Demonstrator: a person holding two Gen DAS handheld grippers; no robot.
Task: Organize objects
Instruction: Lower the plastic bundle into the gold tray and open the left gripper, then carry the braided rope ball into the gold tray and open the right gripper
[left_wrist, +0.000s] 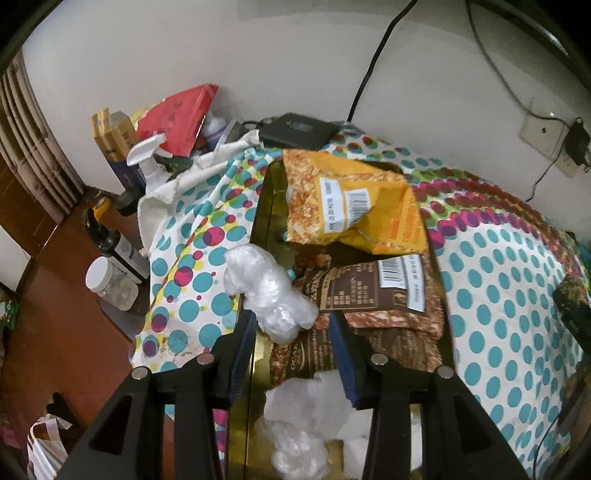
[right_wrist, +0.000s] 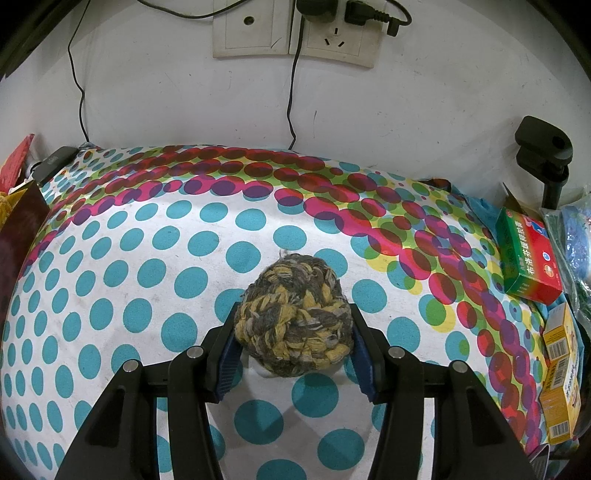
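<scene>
Well, the left gripper (left_wrist: 291, 332) stood with its jaws parted, the crumpled clear plastic wrap (left_wrist: 267, 291) lying loose between its blue pads (left_wrist: 341, 354), touching neither, on the edge of the shiny gold box (left_wrist: 266, 206). Inside that box sat the orange-yellow snack pouch (left_wrist: 351, 206) and the brown snack packets (left_wrist: 373, 288) below it. Meanwhile the right gripper (right_wrist: 293, 332) pinched the yellow-and-grey braided rope ball (right_wrist: 293, 317) from both sides, over the white tablecloth with teal dots (right_wrist: 147, 280); a green-and-red medicine box (right_wrist: 528, 258) lay well off right.
</scene>
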